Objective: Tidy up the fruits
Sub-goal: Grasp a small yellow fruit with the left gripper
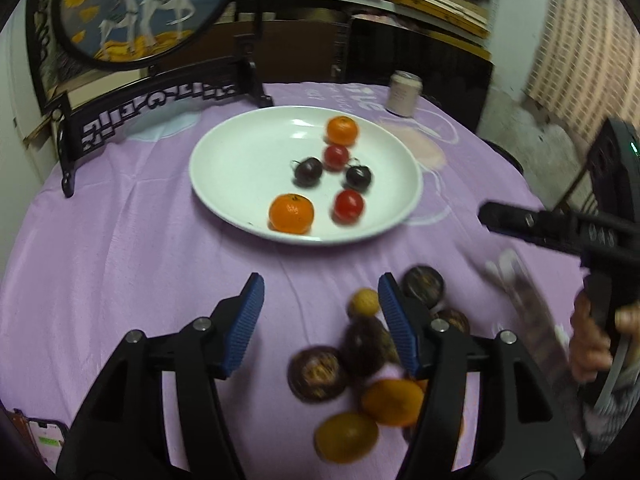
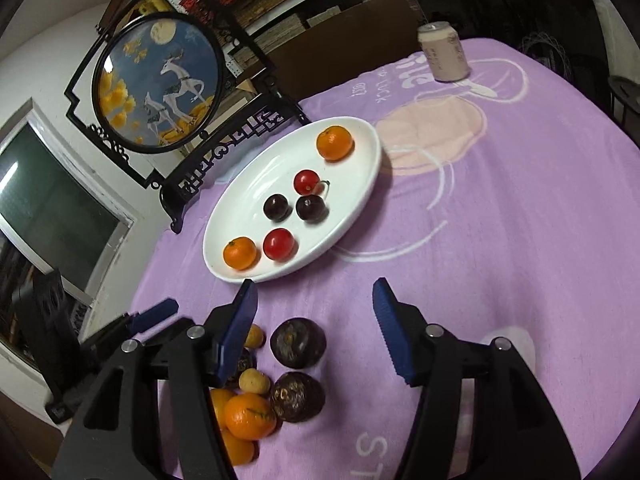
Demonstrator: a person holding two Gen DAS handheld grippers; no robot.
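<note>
A white plate (image 1: 224, 184) (image 2: 352, 204) on the purple cloth holds two oranges (image 1: 291, 213), two red tomatoes (image 1: 349, 206) and two dark cherries (image 1: 308, 172). A loose pile lies on the cloth nearer me: dark mangosteens (image 2: 297, 343) (image 1: 318, 372), oranges (image 2: 250, 416) (image 1: 392, 402) and small yellow fruits (image 2: 254, 380) (image 1: 363, 302). My left gripper (image 1: 320, 304) is open and empty just left of the pile. My right gripper (image 2: 314, 312) is open and empty above the pile, between it and the plate; it also shows in the left wrist view (image 1: 520, 224).
A round framed deer picture on a black stand (image 1: 152, 12) (image 2: 160, 84) stands behind the plate. A pale can (image 1: 403, 93) (image 2: 443, 53) stands at the far side of the table. A phone (image 1: 44, 440) lies at the near left edge.
</note>
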